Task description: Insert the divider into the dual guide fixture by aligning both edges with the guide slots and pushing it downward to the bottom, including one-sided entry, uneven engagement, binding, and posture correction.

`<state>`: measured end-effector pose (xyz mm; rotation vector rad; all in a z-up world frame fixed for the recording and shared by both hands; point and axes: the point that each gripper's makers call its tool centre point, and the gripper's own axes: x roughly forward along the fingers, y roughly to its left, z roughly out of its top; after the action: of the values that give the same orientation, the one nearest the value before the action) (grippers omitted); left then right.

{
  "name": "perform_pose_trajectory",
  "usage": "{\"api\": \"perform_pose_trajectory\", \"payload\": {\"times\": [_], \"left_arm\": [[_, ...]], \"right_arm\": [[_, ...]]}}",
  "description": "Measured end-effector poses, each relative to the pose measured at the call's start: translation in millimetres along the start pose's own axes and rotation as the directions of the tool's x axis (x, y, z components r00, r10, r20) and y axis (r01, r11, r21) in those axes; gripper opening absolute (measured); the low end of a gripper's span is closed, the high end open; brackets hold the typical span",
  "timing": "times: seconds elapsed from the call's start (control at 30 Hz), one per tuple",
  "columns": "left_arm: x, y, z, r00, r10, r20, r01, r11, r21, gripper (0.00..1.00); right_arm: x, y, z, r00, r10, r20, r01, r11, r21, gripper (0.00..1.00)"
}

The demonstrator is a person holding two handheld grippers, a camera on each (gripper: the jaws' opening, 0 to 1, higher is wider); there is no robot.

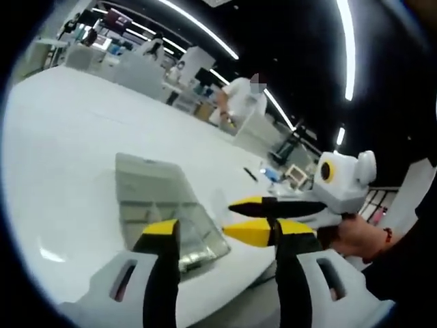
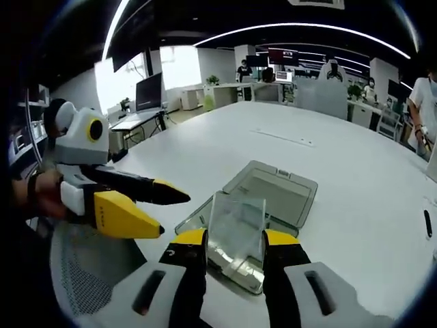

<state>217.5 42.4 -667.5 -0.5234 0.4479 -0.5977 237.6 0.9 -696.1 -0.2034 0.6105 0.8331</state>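
A clear plastic fixture box (image 2: 276, 191) lies open on the white table (image 2: 341, 157), its lid folded back. My right gripper (image 2: 234, 239) is shut on a transparent divider panel (image 2: 236, 215), held upright just above the box's near end. My left gripper (image 2: 174, 215) comes in from the left, open and holding nothing. In the left gripper view the same box (image 1: 160, 198) lies ahead between the spread jaws of the left gripper (image 1: 229, 231). The right gripper (image 1: 231, 217) reaches in from the right, beside the box's right edge. The divider is too clear to make out there.
A hand (image 1: 355, 236) holds the right gripper. A black pen (image 2: 428, 222) lies on the table at the right. A person in white (image 1: 246, 96) stands beyond the table's far edge. Desks, chairs and monitors (image 2: 150, 92) fill the room behind.
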Motion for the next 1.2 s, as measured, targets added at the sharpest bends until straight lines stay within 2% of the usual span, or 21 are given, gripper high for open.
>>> {"api": "perform_pose_trajectory", "payload": {"times": [0.57, 0.93, 1.2], "left_arm": [[-4, 4.3, 6.5, 0.999, 0.007, 0.054, -0.003, 0.998, -0.063, 0.32], [-4, 8.0, 10.5, 0.997, 0.015, 0.08, -0.006, 0.994, -0.107, 0.27], [-5, 11.1, 11.7, 0.995, 0.024, 0.095, -0.01, 0.989, -0.144, 0.19]], "right_arm": [[1, 15, 9.8, 0.999, 0.045, 0.022, -0.044, 0.999, -0.02, 0.27], [0, 21, 16.1, 0.997, 0.062, 0.041, -0.06, 0.998, -0.031, 0.27], [1, 28, 16.8, 0.996, 0.08, 0.043, -0.079, 0.996, -0.038, 0.27]]}}
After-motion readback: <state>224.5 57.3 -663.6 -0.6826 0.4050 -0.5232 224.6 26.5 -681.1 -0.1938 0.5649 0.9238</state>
